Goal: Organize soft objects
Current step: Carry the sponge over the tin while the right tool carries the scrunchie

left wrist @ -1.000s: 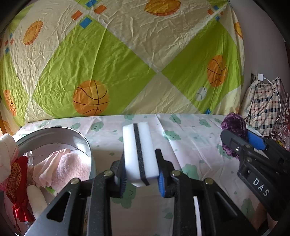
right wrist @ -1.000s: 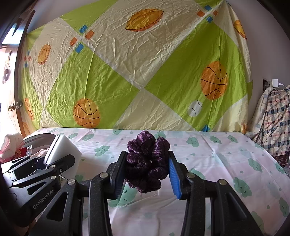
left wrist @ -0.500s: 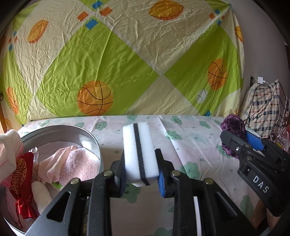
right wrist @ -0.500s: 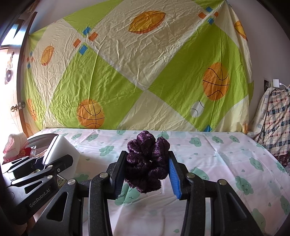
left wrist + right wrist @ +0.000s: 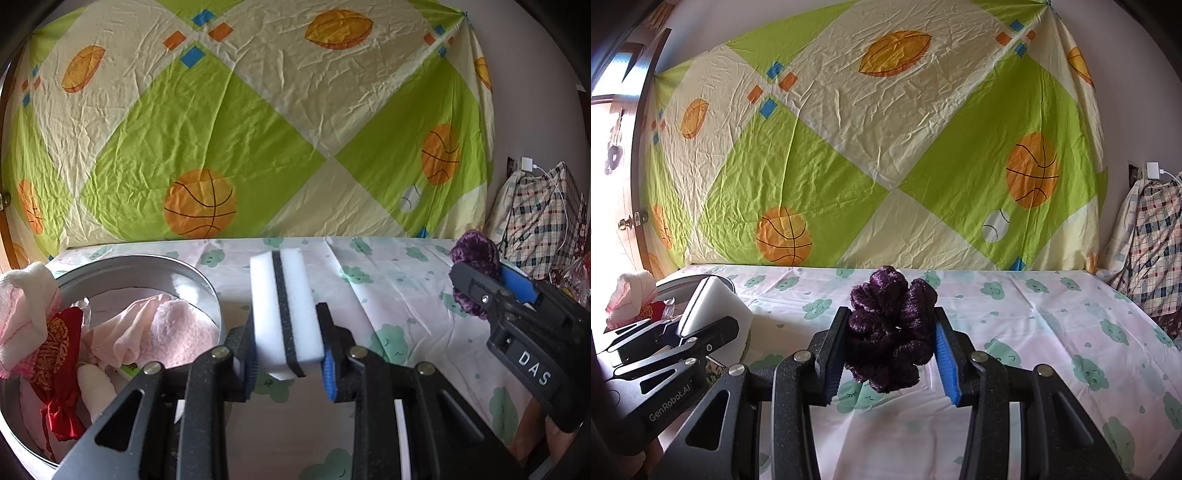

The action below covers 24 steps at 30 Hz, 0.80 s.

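Behind the table (image 5: 388, 295) hangs a creased sheet (image 5: 229, 122) printed with basketballs. My left gripper (image 5: 286, 349) is clamped on a white sponge (image 5: 284, 314) with a dark middle layer, held above the cloth just right of the metal tin (image 5: 199, 273). My right gripper (image 5: 890, 350) pinches a fuzzy purple scrunchie (image 5: 890, 325). I worry the springy sponge could squirt free, or catch the rim and miss the towels (image 5: 159, 328) inside.
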### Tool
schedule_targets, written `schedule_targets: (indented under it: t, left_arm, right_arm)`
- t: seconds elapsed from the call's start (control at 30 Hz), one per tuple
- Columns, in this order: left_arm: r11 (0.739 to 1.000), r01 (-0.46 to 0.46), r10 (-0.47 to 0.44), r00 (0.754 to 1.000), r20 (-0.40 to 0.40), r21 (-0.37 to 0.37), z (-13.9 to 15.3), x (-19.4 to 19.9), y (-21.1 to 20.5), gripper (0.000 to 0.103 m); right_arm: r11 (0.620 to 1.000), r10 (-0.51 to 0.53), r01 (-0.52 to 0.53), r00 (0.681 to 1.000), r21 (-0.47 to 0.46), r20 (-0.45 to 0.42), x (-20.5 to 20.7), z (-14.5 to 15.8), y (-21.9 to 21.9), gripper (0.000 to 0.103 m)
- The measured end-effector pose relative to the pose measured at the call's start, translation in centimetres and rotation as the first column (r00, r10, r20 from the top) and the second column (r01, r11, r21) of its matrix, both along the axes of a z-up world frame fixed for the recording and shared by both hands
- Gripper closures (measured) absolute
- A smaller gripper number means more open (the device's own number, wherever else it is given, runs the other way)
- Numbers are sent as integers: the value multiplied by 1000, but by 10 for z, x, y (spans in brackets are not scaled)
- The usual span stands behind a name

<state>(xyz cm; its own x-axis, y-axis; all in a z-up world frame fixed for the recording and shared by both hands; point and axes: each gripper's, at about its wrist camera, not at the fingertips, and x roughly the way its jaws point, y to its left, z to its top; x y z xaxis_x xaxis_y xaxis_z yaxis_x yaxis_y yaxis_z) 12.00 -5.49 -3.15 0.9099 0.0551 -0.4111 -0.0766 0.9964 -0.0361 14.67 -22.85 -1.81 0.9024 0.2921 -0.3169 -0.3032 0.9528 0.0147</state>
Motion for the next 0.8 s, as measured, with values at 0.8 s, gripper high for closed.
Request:
schedule_targets:
  t: [0.8]
  left_arm:
    - [1000, -24, 24, 998, 52, -13, 4, -24, 15, 75]
  right_arm:
    - [998, 69, -69, 996, -3, 50, -21, 3, 13, 57]
